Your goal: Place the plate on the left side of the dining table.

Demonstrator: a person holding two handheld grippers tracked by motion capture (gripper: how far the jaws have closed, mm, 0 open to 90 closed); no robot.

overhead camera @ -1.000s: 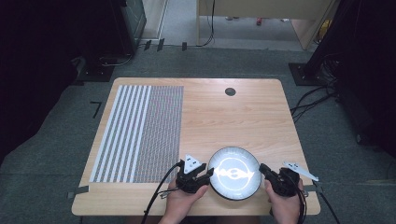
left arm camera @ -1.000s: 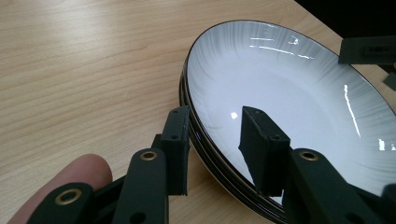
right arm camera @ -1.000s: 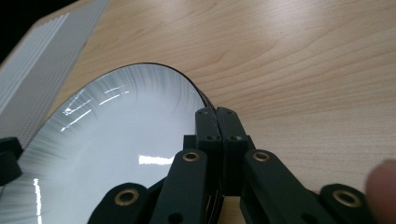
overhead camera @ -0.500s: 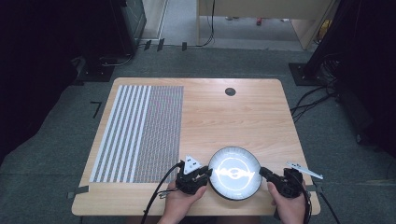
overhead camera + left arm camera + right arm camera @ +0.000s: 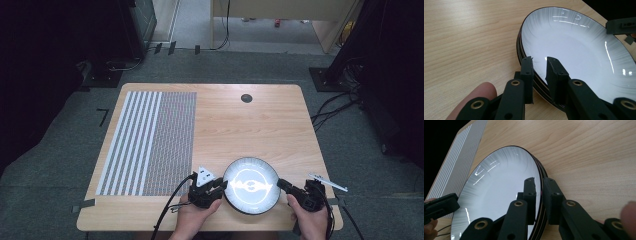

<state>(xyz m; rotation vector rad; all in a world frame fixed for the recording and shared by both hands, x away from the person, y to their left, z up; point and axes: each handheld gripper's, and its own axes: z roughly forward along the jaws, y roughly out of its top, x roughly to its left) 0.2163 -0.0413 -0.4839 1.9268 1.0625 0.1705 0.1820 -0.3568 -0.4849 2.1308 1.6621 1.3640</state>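
A: Start at the bottom of the high view. What are the two hands doing?

B: Each holds a black two-jaw tool. The left tool (image 5: 218,186) meets the left edge of the round white ceramic plate with the thin black rim (image 5: 251,185); the right tool (image 5: 283,185) meets its right edge. Opposite sides, so the plate would balance if lifted, I'd judge.

A: Are they pinching it?

B: In the left gripper view, the left tool (image 5: 539,65) has one jaw under the rim and one over the white inside, a gap between them: it straddles the edge and looks narrowed around it, not clearly clamped. In the right gripper view, the right tool (image 5: 538,186) likewise brackets the rim, jaws close on either side. I'd call both near-closed on the rim.

A: And the plate itself?

B: Low centre of the high view, on the pale wooden tabletop (image 5: 250,125) near its front edge. Its rim looks layered, possibly a stack; I cannot tell.

A: Farther off?

B: A grey-and-white striped cloth mat (image 5: 150,142) covers the tabletop's left part, well apart from the plate. Toward the upper middle, a small round dark hole (image 5: 246,98).
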